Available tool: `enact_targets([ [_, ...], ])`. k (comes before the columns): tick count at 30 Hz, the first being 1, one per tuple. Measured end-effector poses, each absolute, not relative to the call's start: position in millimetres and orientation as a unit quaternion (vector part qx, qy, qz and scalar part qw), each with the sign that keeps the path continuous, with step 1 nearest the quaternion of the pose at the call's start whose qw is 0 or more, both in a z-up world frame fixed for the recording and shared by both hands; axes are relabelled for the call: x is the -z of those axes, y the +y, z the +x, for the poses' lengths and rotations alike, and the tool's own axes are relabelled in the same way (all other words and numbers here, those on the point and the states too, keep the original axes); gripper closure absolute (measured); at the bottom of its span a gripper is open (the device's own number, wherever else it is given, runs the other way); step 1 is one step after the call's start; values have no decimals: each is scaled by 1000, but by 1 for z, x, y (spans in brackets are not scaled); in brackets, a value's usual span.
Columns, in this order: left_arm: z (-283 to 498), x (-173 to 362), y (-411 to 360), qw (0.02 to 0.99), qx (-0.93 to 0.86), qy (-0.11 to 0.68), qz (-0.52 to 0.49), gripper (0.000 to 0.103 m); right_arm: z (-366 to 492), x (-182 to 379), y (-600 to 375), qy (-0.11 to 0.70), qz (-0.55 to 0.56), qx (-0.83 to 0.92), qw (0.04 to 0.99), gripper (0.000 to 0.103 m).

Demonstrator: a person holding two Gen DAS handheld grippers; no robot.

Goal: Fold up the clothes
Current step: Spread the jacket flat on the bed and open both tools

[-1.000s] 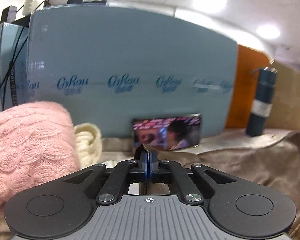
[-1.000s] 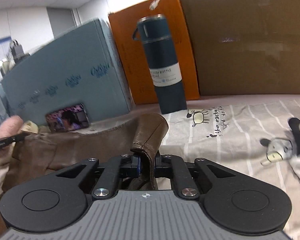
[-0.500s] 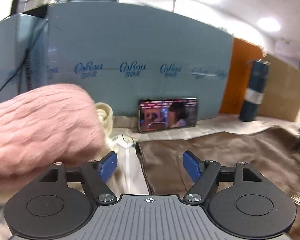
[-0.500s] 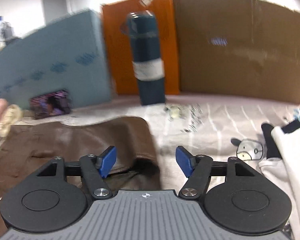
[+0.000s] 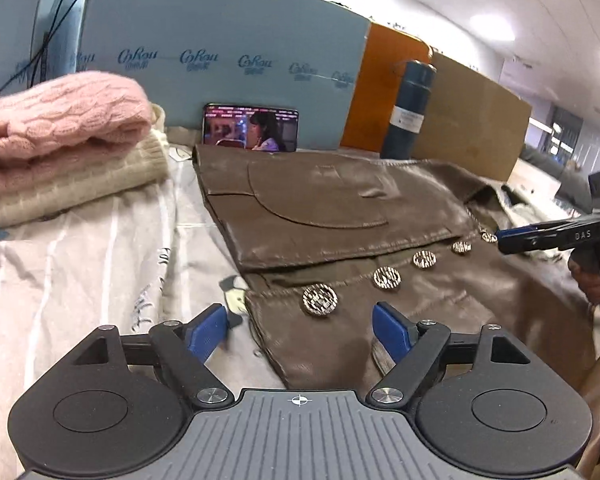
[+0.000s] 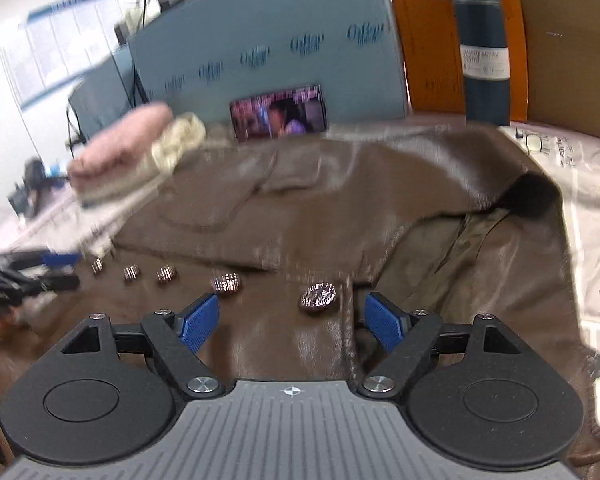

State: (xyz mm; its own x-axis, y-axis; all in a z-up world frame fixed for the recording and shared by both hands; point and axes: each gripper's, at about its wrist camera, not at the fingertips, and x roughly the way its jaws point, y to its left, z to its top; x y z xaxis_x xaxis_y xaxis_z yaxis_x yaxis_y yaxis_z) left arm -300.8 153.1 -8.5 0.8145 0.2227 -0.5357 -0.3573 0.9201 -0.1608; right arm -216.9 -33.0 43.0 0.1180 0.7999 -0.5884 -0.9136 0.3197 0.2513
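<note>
A brown leather jacket [image 5: 340,216] with a row of silver buttons [image 5: 320,299] lies spread on the striped sheet, its far half folded over. My left gripper [image 5: 300,330] is open and empty over the jacket's near left edge. My right gripper [image 6: 292,322] is open and empty over the button row [image 6: 318,298] of the jacket [image 6: 340,200]; it also shows from the side in the left wrist view [image 5: 512,236]. The left gripper shows blurred at the left edge of the right wrist view [image 6: 60,270].
A folded pink sweater [image 5: 60,120] on a cream one [image 5: 80,184] lies at the left. A phone [image 5: 251,128] playing video leans on a blue foam board [image 5: 220,60]. A dark blue flask [image 5: 408,112] stands by orange and cardboard panels. Striped sheet [image 5: 80,280] covers the surface.
Both grippers let go of the jacket and opened. They drew back toward me and now hang over the near, buttoned edge. The jacket's far half lies folded flat.
</note>
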Motion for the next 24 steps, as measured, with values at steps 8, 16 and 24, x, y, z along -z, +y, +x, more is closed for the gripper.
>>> enact_targets([
  [8, -305, 1, 130, 955, -135, 241, -110, 22, -228, -41, -55, 318, -101, -566, 754, 63],
  [16, -299, 14, 132, 948, -152, 266, -81, 80, -230, -35, -67, 307, -92, -573, 754, 74],
  [24, -291, 3, 134, 954, -173, 238, -54, 100, -241, -44, -68, 257, -130, -555, 781, 63],
])
